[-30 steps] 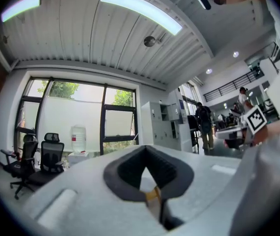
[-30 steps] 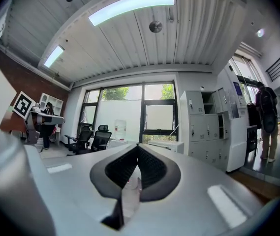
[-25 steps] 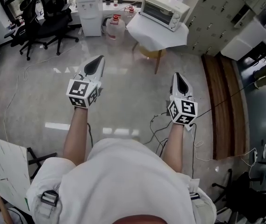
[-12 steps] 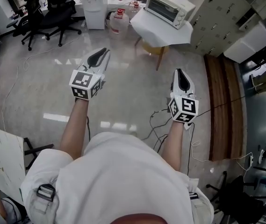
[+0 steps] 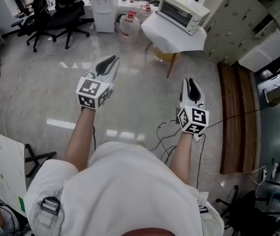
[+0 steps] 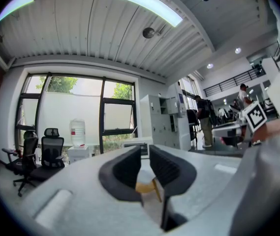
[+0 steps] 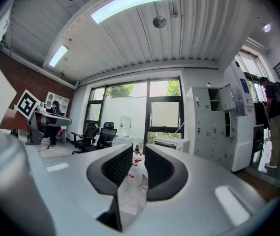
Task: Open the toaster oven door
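1. White toaster oven (image 5: 184,13) sits top centre-right in the head view, on a white-draped surface (image 5: 171,37). Its door looks shut.
2. Left hand-held gripper (image 5: 106,64) is left of centre, pointing up-frame, well apart from the oven. Its jaws stand a narrow gap apart and have just been opening, with nothing between them.
3. Right hand-held gripper (image 5: 193,84) is right of centre, also well short of the surface. Its jaws are apart and have just been opening, with nothing gripped.
4. Water jug (image 5: 129,26) stands on the floor just left of the surface, with the water dispenser (image 5: 104,6) beside it and office chairs (image 5: 66,14) at upper left.
5. Grey lockers (image 5: 238,18) are at upper right. Cables (image 5: 167,132) lie on the floor below centre.
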Tool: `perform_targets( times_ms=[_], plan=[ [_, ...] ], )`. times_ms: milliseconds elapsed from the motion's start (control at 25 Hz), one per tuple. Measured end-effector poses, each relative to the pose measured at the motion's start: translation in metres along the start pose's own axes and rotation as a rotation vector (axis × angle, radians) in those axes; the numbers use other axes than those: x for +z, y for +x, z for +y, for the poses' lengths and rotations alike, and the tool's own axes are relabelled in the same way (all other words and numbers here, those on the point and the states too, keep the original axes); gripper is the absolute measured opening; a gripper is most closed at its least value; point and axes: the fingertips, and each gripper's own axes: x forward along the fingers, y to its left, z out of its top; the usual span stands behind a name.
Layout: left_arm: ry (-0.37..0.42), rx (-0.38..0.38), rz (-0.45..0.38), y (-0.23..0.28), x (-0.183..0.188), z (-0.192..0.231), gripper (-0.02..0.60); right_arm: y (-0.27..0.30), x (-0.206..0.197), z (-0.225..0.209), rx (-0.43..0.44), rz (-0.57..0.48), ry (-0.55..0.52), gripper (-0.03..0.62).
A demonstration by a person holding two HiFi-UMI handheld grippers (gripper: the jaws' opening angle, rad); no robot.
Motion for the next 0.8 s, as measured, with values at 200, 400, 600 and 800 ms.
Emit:
perform_targets(
  times_ms=[200,400,600,800],
  plan=[
    [0.008,-0.007,0.006,0.01,-0.001,-0.011,0.052,-0.001,-0.002,-0.012,-0.003,-0.011,0.011,0.06],
    [0.008,-0.007,0.012,0.022,-0.002,-0.02,0.054,0.001,-0.008,-0.028,-0.001,0.0,0.017,0.06],
    [0.009,-0.003,0.013,0.049,-0.005,-0.042,0.065,0.004,-0.013,-0.053,0.028,-0.006,0.017,0.06],
    [0.011,-0.003,0.025,0.071,-0.013,-0.067,0.072,0.004,-0.025,-0.079,0.046,-0.008,0.023,0.06]
  ],
)
